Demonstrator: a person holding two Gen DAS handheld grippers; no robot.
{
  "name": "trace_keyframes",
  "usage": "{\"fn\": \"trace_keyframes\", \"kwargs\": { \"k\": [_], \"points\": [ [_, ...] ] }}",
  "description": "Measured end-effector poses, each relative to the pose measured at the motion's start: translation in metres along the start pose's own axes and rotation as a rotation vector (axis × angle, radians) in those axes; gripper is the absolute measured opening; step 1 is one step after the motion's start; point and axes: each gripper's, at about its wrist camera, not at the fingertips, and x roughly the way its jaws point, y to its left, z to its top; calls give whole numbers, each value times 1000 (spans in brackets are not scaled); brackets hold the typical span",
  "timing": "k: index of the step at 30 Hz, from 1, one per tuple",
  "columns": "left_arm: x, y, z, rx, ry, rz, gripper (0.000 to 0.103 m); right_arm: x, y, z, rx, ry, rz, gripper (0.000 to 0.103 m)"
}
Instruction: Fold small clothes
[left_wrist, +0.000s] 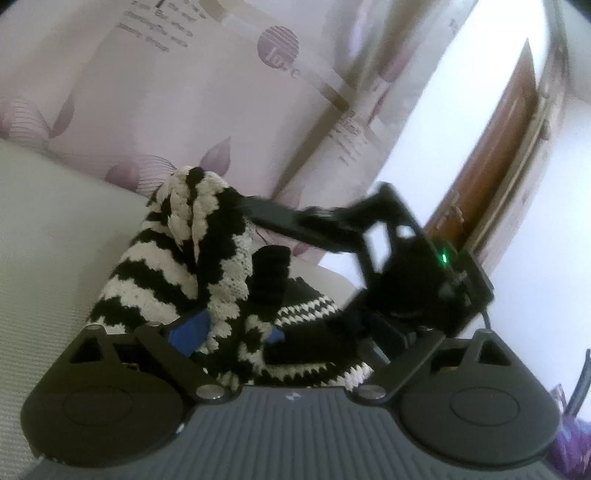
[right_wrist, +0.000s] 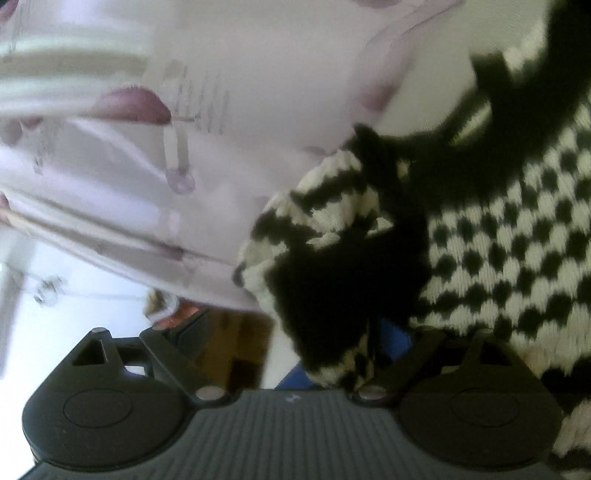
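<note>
A small black-and-white knitted garment (left_wrist: 177, 273) with stripes and a checked band is bunched up and lifted above a pale surface (left_wrist: 44, 229). My left gripper (left_wrist: 225, 332) is shut on its fabric; the blue pads (left_wrist: 188, 332) show between the folds. My right gripper, seen in the left wrist view (left_wrist: 247, 206), reaches in from the right and pinches the top of the garment. In the right wrist view my right gripper (right_wrist: 365, 350) is shut on the garment (right_wrist: 498, 240), which fills the right half of the frame. The fingertips are hidden by cloth.
A pale lilac curtain (left_wrist: 221, 92) with purple leaf prints and text hangs behind. A brown wooden door (left_wrist: 495, 155) stands at the right by a white wall (left_wrist: 572, 221). The right wrist view is blurred and tilted.
</note>
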Motion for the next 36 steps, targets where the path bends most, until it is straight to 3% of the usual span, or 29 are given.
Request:
{"fn": "trace_keyframes", "kwargs": {
  "k": [2,3,4,7,12,15,18,22,29,36],
  "points": [
    [-1,-3,-3,20,7,-1,92,3,10,0,-95,0,-76,78],
    [-3,-4,-4,31,0,9,94,6,16,-1,-158,14,-112,49],
    [-5,-5,-4,35,-4,10,94,11,22,-2,-207,29,-163,31],
    [-23,-5,-4,28,-18,1,94,11,21,-5,-238,5,-215,24],
    [-76,6,-1,-19,-145,67,100,10,29,-6,-331,-51,-246,20],
    [-91,18,0,-35,-184,159,102,-2,34,1,-354,-81,-207,20],
    [-94,33,-6,-97,-167,199,102,-21,42,17,-397,-104,-202,20],
    [-90,38,-14,-147,-155,195,102,-58,46,44,-445,-155,-202,20],
    [-63,19,-15,-101,-102,156,102,-118,26,84,-497,-192,-287,17],
    [-24,3,-16,-34,-70,150,102,-154,-17,89,-449,-263,-367,16]
  ]
}}
